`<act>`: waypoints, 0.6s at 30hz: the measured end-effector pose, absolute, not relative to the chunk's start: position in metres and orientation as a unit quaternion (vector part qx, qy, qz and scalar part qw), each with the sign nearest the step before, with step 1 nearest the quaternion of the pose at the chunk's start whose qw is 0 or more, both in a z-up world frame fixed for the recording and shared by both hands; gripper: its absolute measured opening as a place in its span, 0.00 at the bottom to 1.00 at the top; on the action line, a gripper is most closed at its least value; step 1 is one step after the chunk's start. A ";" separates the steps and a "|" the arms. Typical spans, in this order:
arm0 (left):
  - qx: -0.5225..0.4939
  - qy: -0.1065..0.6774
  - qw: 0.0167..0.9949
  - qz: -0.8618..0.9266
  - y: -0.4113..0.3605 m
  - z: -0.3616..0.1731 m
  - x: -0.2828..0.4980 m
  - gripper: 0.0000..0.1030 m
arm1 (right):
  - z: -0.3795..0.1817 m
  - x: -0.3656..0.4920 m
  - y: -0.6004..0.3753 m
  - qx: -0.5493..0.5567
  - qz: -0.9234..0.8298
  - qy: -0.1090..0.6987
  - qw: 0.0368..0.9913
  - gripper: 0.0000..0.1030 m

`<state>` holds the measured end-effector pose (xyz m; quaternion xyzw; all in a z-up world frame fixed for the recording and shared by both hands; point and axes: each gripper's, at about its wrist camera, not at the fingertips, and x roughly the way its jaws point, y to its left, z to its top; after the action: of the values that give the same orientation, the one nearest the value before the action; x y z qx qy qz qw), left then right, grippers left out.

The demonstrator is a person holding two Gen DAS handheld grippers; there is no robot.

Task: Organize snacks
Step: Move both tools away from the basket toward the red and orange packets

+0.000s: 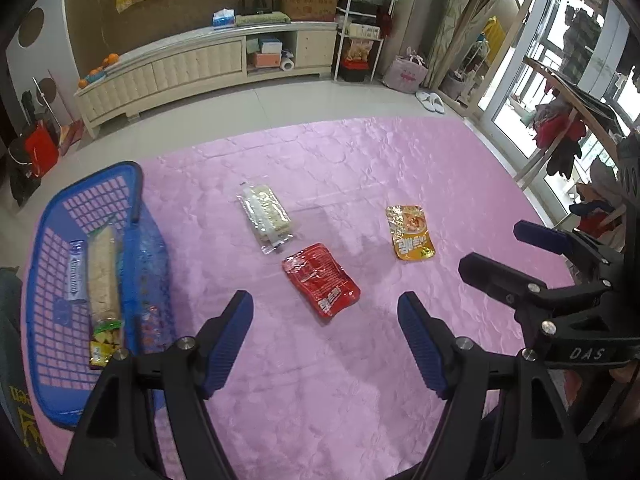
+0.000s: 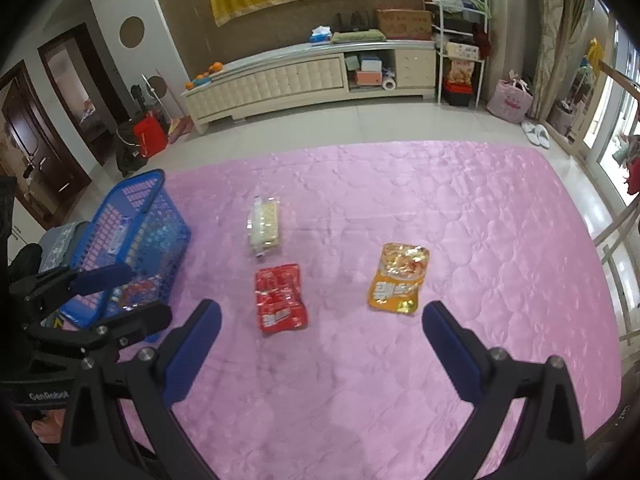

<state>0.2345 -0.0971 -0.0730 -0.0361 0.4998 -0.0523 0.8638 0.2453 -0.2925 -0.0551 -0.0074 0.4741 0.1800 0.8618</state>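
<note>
While I look through both wrist cameras, the biggest thing I see is the pink quilted cover (image 2: 460,220), which fills most of each view. On it, at 9 o'clock from the middle, stands the blue basket (image 1: 48,240); the long biscuit pack (image 1: 103,268) and the small blue bar (image 1: 75,276) lie inside it, side by side and touching.

My left gripper (image 1: 326,332) hangs above the cover with its 2 fingers spread wide, holding nothing. My right gripper (image 2: 322,344) is the same, fingers wide apart and empty. In the left view, the right gripper sits at 3 o'clock.

3 snacks lie loose on the cover, outside the basket. The clear cracker pack (image 1: 266,214) is at 12 o'clock from the red pouch (image 1: 320,280), and their ends are just beside each other; I cannot tell if they touch. The orange pouch (image 1: 410,234) lies at 2 o'clock from the red pouch, well apart from it. In the right view, the red pouch is nearest to my left finger, and the orange pouch is nearer to my right finger.
</note>
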 end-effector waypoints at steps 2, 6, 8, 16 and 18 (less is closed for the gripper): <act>-0.039 0.504 0.862 -0.049 -0.100 -0.079 0.241 0.71 | -0.059 0.252 -0.296 -0.003 0.177 0.470 0.865 0.99; -0.044 0.514 0.856 -0.041 -0.104 -0.095 0.255 0.71 | -0.074 0.266 -0.303 0.006 0.173 0.478 0.861 0.99; -0.043 0.522 0.851 -0.039 -0.105 -0.103 0.263 0.71 | -0.085 0.273 -0.306 0.008 0.174 0.486 0.856 0.99; -0.059 0.551 0.832 -0.027 -0.105 -0.138 0.290 0.71 | -0.115 0.299 -0.304 -0.002 0.159 0.508 0.847 0.99; -0.068 0.562 0.824 -0.025 -0.104 -0.147 0.295 0.71 | -0.125 0.305 -0.303 -0.005 0.150 0.518 0.842 0.99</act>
<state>0.2954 -0.1038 -0.1475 -0.0680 0.5617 -0.0246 0.8242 0.3050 -0.3032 -0.1249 -0.0052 0.5180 0.1496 0.8422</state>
